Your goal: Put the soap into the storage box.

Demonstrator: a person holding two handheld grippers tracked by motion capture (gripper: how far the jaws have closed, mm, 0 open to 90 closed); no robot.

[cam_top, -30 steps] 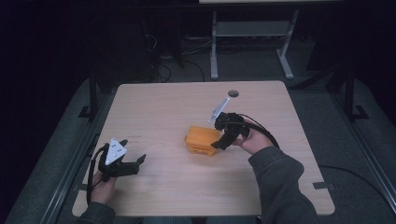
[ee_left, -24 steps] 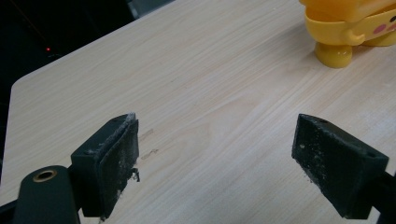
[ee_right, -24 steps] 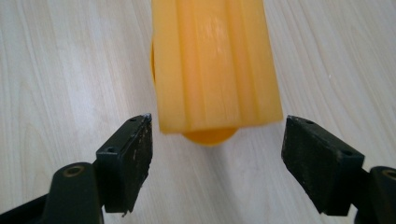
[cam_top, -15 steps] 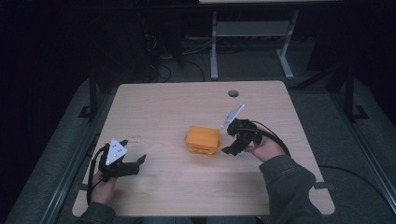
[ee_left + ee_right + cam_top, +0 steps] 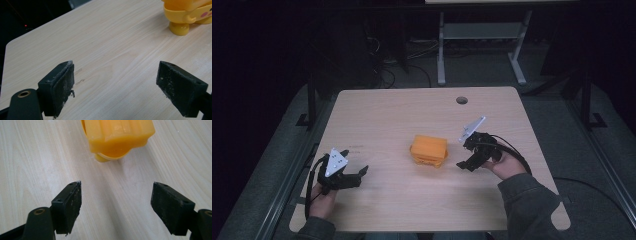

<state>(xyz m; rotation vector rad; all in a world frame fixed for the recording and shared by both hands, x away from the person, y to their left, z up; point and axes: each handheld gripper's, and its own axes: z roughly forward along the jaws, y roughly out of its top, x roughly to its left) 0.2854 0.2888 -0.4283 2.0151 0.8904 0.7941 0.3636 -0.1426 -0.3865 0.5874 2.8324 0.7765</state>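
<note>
Facing the yellow toy (image 5: 429,149), we hold the right gripper (image 5: 466,162) and left gripper (image 5: 357,176) agape, both empty; next move: close in and clamp.

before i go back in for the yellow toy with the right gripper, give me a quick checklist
1. Right gripper jaws open wide enough: ok, they stand well apart in the right gripper view.
2. Yellow toy free of both grippers: ok, nothing touches it.
3. Toy in line with the right jaws: ok, it sits just ahead of them.
4. Path across the table clear: ok, bare wood between jaws and toy.
5. Left gripper out of the way: ok, open and resting near the table's left edge.
6. Toy steady on its base: cannot tell.
</note>
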